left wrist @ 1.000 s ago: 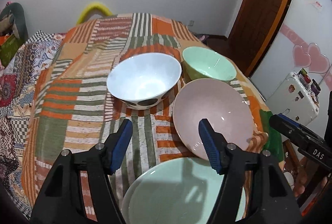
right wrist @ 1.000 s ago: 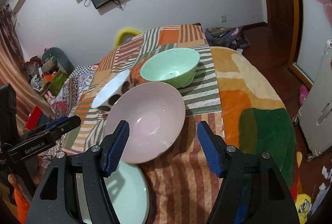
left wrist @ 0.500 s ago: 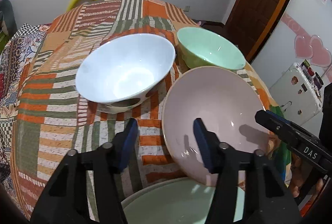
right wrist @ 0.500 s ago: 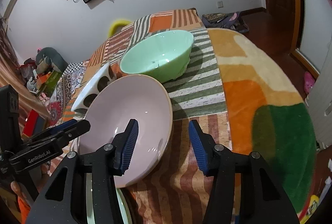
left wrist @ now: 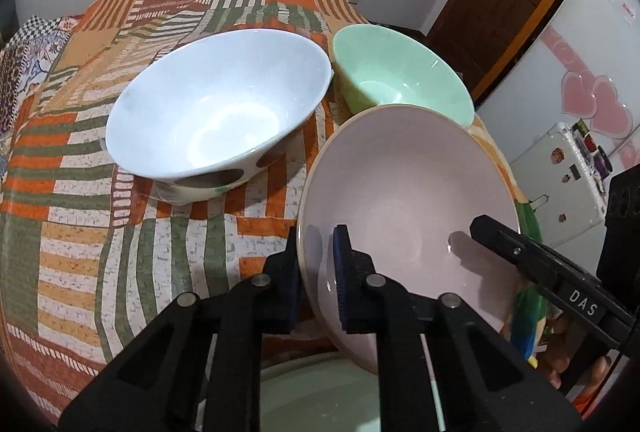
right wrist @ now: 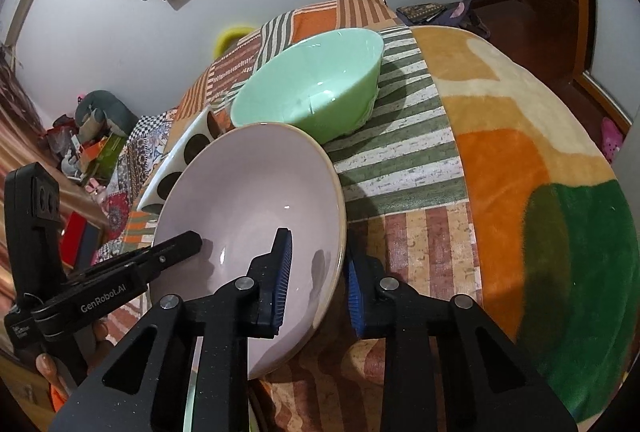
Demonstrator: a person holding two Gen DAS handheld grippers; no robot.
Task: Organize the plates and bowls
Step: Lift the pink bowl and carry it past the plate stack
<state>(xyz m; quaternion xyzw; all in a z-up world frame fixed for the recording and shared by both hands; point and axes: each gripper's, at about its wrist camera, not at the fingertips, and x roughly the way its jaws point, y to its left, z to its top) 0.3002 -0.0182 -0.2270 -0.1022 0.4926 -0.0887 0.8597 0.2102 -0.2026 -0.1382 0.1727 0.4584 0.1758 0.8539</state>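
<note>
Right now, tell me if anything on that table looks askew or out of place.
The pink bowl is tilted, its near rim overlapping the pale green plate below. The left gripper and right gripper each clamp its rim on opposite sides. The white spotted bowl and green bowl sit upright; nothing is spilled or broken.

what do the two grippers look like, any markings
Both are matte black, with angular arms, triangular cut-outs and round silver pivot pins. Each finger ends in a ribbed blue pad. The left gripper carries white "GenRobot.AI" lettering on its side; the right gripper reads "DAS". No cables or sleeves show.
</note>
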